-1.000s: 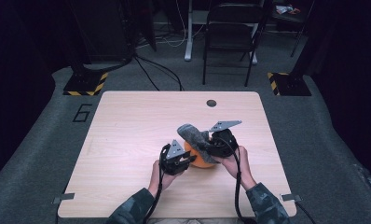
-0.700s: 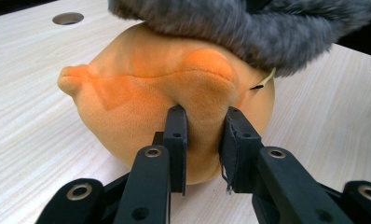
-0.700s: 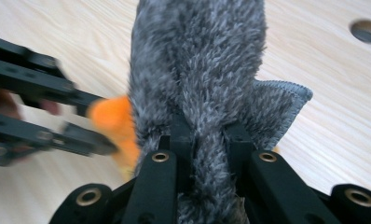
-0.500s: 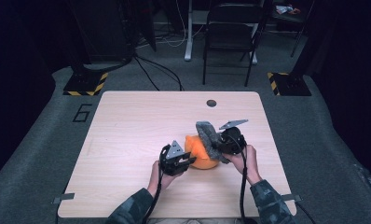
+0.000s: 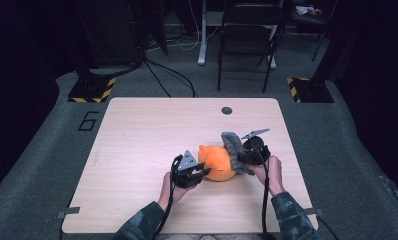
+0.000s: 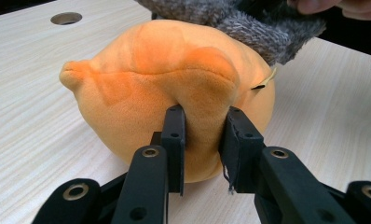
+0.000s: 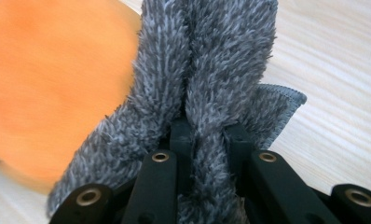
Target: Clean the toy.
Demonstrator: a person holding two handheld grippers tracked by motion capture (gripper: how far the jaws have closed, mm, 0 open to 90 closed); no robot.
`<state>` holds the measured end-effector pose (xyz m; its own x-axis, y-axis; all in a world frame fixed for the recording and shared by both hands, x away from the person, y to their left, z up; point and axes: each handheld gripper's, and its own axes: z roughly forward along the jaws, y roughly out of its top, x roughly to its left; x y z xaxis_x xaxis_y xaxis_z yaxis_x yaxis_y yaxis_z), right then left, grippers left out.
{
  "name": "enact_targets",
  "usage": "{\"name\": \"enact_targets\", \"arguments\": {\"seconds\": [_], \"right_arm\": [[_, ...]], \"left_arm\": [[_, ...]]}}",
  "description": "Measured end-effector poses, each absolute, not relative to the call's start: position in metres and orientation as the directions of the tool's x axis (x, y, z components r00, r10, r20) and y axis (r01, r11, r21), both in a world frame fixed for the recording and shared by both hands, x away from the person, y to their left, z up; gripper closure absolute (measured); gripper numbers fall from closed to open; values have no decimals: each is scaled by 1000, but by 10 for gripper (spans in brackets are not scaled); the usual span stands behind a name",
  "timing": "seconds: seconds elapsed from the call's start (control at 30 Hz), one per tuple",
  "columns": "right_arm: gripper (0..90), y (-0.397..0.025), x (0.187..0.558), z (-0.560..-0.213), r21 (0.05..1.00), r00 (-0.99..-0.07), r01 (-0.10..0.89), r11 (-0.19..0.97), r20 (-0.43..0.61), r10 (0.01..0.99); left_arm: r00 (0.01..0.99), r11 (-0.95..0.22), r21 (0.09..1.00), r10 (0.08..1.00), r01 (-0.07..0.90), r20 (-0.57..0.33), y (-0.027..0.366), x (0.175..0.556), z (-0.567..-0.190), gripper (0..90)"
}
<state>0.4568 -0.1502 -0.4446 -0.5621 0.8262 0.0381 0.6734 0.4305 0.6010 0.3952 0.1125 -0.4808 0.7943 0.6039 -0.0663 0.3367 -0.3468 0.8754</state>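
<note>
Now my left gripper [image 6: 202, 135] pinching round orange plush toy [image 6: 174, 93], my right gripper [image 7: 207, 135] clamping fluffy grey cloth [image 7: 211, 60], painted number 6 [image 5: 88, 121] on floor beside light wooden table [image 5: 152, 130].

right gripper [image 7: 207, 133] clamped on grey cloth [image 7: 211, 60] | orange plush [image 7: 53, 88] touching cloth, left | tabletop [image 7: 333, 70] beneath

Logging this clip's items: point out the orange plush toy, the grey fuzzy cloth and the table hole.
orange plush toy [image 6: 141, 70]: left gripper view, upper body.
grey fuzzy cloth [image 7: 221, 60]: right gripper view, upper fold.
table hole [image 5: 227, 110]: high view, its centre.
</note>
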Motion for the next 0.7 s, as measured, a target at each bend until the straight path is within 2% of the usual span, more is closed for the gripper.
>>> {"name": "enact_targets", "arguments": {"seconds": [0.13, 0.43, 0.53, 0.7], "right_arm": [[780, -154, 462, -454, 579, -543, 699, 420, 46, 839], [780, -156, 466, -471, 495, -510, 741, 455, -27, 860], [780, -158, 467, -468, 502, -510, 738, 451, -24, 860], [782, -161, 456, -427, 621, -531, 664, 416, 0, 847]], "left_arm": [[796, -344, 877, 602, 335, -69, 113, 396, -481, 719], [790, -332, 878, 607, 344, -80, 114, 396, -481, 719], [790, -330, 879, 608, 345, -82, 115, 397, -481, 719], [792, -332, 878, 606, 344, -81, 116, 397, -481, 718]]}}
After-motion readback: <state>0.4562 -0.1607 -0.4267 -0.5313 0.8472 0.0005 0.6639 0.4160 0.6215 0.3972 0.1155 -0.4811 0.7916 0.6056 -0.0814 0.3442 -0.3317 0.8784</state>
